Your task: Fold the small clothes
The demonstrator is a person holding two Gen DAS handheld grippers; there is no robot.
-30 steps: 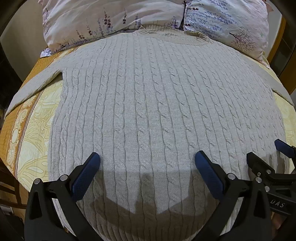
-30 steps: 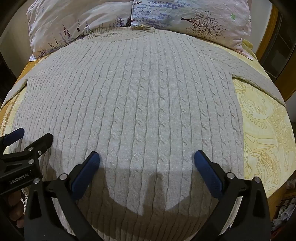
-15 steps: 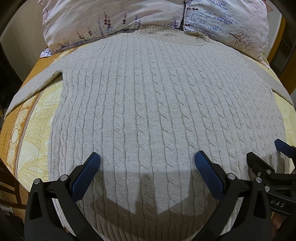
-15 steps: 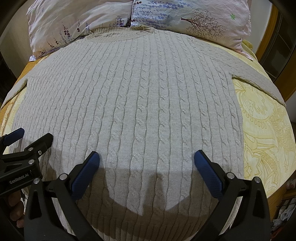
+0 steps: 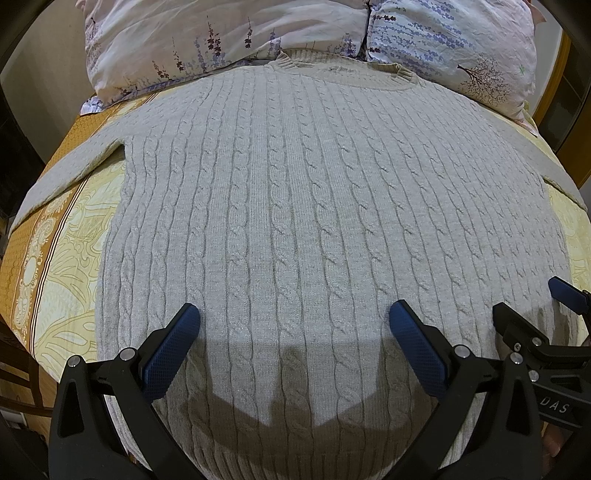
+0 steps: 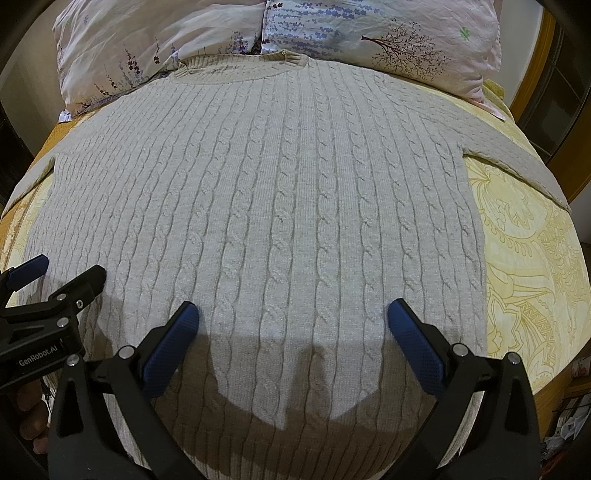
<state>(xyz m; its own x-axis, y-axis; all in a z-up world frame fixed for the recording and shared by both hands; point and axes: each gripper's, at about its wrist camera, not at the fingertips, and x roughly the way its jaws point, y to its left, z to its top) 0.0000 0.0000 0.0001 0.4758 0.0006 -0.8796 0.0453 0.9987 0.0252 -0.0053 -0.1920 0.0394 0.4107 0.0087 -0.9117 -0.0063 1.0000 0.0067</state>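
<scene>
- Pale grey cable-knit sweater (image 5: 314, 206) lies flat and spread out on the bed, over the yellow patterned bedspread (image 6: 528, 266); collar (image 5: 340, 70) touching the two floral pillows (image 6: 369, 33) at the far end; sleeves stretched out to both sides
- Left tool (image 5: 295, 332) hangs above the sweater's lower part, blue-padded fingers (image 5: 171, 345) spread wide, nothing between them
- Right tool (image 6: 293, 332) just beside it, jaws equally wide apart, empty; shadows of both fall on the knit near the hem
</scene>
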